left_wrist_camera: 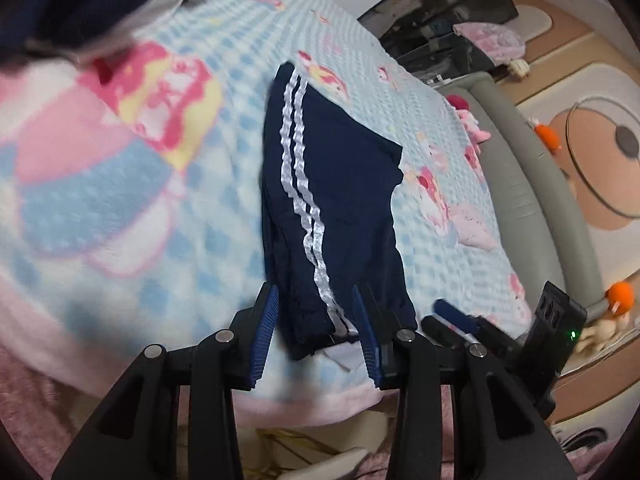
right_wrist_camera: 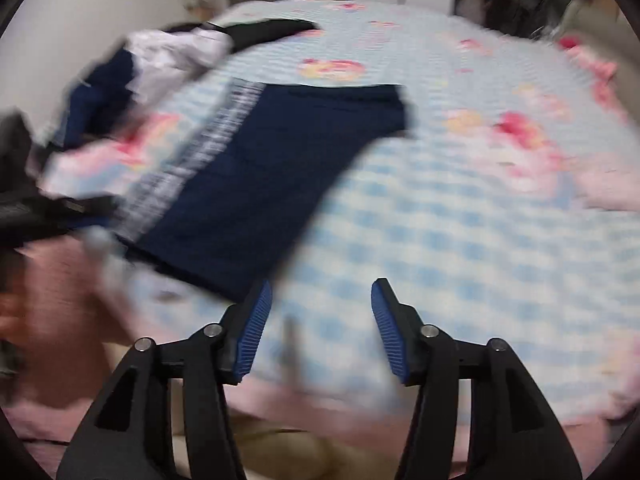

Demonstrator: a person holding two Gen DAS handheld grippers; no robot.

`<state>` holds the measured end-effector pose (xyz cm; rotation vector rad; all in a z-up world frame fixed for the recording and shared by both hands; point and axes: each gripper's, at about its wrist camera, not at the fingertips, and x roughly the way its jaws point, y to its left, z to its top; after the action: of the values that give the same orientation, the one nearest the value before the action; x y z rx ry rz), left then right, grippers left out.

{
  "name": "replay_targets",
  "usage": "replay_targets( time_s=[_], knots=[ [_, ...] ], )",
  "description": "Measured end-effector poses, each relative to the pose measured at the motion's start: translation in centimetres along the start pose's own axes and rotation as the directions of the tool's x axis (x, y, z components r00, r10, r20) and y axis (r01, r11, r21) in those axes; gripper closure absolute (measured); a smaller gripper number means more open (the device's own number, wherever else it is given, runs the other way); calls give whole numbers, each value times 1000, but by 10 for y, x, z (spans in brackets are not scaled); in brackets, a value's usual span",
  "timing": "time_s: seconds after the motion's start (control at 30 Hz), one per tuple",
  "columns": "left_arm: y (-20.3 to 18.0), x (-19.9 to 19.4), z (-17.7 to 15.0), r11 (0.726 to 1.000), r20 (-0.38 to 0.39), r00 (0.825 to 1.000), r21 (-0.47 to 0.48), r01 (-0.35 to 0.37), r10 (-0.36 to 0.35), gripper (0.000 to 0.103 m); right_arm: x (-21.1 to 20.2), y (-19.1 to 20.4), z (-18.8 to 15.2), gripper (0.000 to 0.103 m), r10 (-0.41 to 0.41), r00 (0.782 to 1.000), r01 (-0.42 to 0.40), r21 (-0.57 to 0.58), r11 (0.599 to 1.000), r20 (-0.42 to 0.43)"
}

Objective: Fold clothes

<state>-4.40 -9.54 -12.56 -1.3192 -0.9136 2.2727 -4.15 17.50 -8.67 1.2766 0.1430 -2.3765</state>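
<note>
Navy shorts (left_wrist_camera: 340, 184) with two white side stripes lie flat on the blue checked blanket (left_wrist_camera: 200, 240). In the left wrist view my left gripper (left_wrist_camera: 316, 300) stands over their near hem. Its blue pads (left_wrist_camera: 264, 328) are apart, the hem lies between them, and the cloth runs on past the right finger. In the blurred right wrist view the shorts (right_wrist_camera: 256, 176) lie ahead to the left. My right gripper (right_wrist_camera: 323, 286) is open over bare blanket (right_wrist_camera: 440, 240) just right of the shorts' near corner, with nothing between its fingers.
A pile of dark and white clothes (left_wrist_camera: 80, 4) (right_wrist_camera: 152, 64) sits at the far left of the bed. The grey padded bed edge (left_wrist_camera: 520, 184) runs along the right, with a floor mat and orange toys (left_wrist_camera: 618, 296) beyond. The blanket's pink border (right_wrist_camera: 320, 400) marks the near edge.
</note>
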Motion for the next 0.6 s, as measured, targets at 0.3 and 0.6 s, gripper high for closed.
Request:
replay_targets(
  time_s=[0.3,0.6],
  knots=[
    [4,-6,-16,998,-84,994,15,-69,70,63,26,-5,-13,51,-61,995,68,85,994,-82],
    [-23,-31,-16,995,-122,989,57,-78,84,60,-24,-9,4,51,3,997,12,185,983,-78]
  ],
)
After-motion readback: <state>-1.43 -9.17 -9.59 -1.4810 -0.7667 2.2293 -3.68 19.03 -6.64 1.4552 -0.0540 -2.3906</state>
